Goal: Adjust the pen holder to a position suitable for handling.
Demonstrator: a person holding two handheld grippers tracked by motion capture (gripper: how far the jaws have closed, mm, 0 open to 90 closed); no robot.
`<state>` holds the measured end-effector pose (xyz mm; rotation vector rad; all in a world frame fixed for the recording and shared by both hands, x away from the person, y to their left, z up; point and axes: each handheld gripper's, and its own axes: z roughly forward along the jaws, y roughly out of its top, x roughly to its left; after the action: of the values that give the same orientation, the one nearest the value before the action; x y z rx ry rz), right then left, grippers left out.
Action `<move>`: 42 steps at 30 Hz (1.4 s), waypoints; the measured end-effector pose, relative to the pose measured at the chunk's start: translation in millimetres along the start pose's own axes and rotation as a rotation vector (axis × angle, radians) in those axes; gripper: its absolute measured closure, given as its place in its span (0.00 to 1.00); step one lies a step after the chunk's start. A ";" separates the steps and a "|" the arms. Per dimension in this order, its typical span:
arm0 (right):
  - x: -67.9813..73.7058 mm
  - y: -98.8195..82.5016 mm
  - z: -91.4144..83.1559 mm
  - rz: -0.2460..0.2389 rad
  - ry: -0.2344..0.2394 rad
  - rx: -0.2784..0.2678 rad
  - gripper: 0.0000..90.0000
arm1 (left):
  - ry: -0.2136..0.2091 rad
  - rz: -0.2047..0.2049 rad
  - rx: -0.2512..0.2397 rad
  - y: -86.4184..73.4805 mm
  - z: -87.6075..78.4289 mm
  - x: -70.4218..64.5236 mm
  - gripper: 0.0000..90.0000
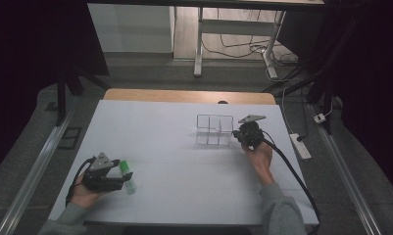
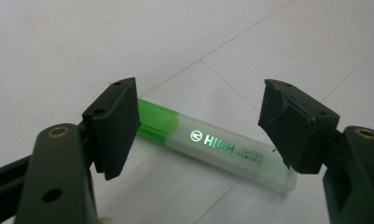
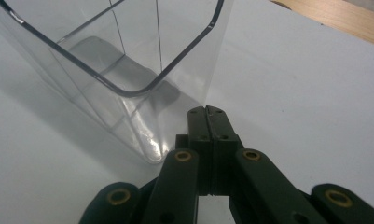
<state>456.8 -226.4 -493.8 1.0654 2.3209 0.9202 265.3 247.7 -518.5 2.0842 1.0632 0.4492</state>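
A green highlighter (image 1: 127,177) with a clear barrel lies flat on the white table sheet at the front left. In the left gripper view the highlighter (image 2: 212,145) lies crosswise behind the two pads. My left gripper (image 1: 122,177) (image 2: 198,100) is open around it, one pad near the green cap end and the other near the clear tail end, neither pressing on it. A clear plastic divided box (image 1: 214,129) (image 3: 128,91) stands right of the middle. My right gripper (image 1: 237,135) (image 3: 206,113) is shut with nothing between its pads, its tips just beside the box's near corner.
The white sheet (image 1: 184,166) covers most of the table, with a bare wooden strip (image 1: 189,96) along the far edge. A power strip (image 1: 300,146) lies on the floor to the right. Desk legs (image 1: 199,44) and cables stand beyond the table.
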 end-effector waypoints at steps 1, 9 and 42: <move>0.8 0.1 -0.1 0.000 0.002 0.000 0.99 | 0.000 0.000 0.001 -0.1 0.0 0.0 0.32; 4.1 1.4 1.2 -0.006 -0.005 0.000 0.99 | 0.000 0.002 0.004 0.1 0.7 -0.5 0.32; 35.5 18.2 26.1 -0.032 0.030 -0.012 0.99 | 0.000 0.007 0.003 0.3 0.5 -1.0 0.32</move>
<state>459.9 -179.6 -502.3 1.0130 2.3474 0.9427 265.2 246.6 -518.6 2.0911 1.0571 0.4517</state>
